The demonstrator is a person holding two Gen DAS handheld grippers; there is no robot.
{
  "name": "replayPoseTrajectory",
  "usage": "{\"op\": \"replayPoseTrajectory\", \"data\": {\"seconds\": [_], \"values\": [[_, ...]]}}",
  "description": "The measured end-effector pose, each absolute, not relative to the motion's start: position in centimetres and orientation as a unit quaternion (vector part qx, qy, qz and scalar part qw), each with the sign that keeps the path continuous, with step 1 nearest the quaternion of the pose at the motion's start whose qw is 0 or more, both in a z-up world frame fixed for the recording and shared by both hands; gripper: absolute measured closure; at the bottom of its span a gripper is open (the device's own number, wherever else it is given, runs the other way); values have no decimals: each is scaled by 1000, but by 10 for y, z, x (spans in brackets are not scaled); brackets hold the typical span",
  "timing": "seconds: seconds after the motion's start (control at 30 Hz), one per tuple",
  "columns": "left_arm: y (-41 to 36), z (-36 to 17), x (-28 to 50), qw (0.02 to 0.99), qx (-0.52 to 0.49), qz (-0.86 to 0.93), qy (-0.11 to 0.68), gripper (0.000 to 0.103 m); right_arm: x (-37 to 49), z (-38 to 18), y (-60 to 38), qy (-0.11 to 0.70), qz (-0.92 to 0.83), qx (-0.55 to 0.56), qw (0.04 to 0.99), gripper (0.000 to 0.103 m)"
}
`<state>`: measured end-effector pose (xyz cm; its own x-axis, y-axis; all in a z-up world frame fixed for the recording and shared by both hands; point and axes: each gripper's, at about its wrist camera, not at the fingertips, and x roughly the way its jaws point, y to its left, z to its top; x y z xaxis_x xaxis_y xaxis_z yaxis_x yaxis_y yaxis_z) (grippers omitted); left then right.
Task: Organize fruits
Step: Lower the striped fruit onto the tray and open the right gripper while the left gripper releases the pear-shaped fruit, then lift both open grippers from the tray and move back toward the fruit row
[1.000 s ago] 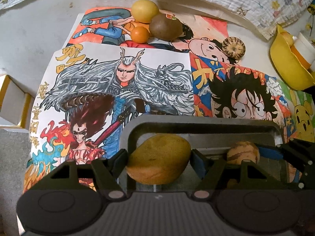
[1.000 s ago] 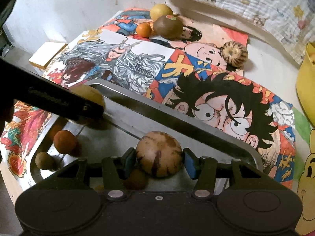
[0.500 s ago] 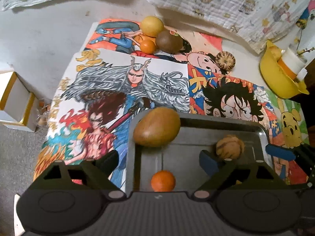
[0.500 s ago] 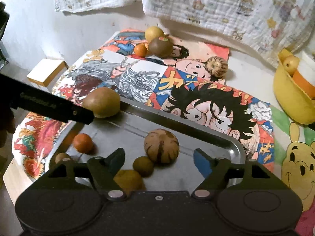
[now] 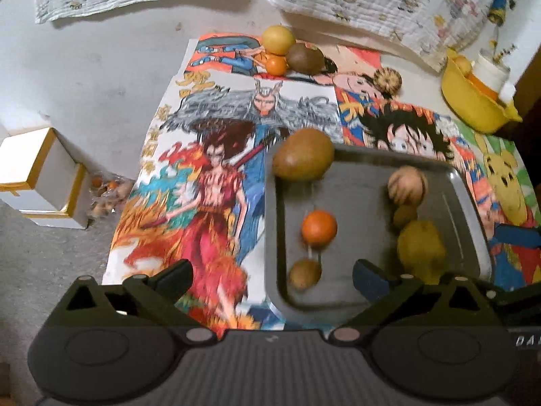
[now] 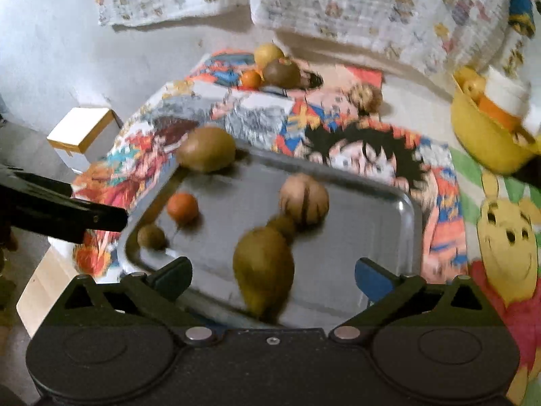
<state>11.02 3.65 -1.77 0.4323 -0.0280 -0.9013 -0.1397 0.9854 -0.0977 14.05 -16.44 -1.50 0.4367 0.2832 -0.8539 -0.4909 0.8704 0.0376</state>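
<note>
Hovering above the tray [image 5: 468,203], I hold my left gripper [image 5: 272,275] and right gripper [image 6: 274,275] with jaws spread wide, both empty. Six fruits lie in the tray: a mango [image 5: 303,154] at its far left corner, a striped melon [image 6: 303,199], an orange [image 5: 319,229], a pear [image 6: 263,265] and two small brown fruits. Four more fruits [image 5: 292,54] wait on the posters [image 5: 209,182] beyond.

Right wrist view motion-blurred; yellow bowl [image 6: 487,142] contents unclear; pear [image 6: 263,267] base hidden behind gripper body.
</note>
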Motion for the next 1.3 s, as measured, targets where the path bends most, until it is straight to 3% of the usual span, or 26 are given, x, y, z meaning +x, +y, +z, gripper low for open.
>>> {"op": "replayPoseTrajectory", "data": {"seconds": [0.3, 0.67, 1.3], "values": [[29, -28, 77, 827, -51, 20, 559, 1, 122, -33, -190, 555, 166, -98, 809, 1], [44, -36, 85, 813, -51, 54, 578, 1, 132, -30, -206, 549, 139, -118, 816, 1], [64, -19, 213, 835, -23, 101, 540, 1, 262, -13, -189, 488, 180, -143, 842, 1]]}}
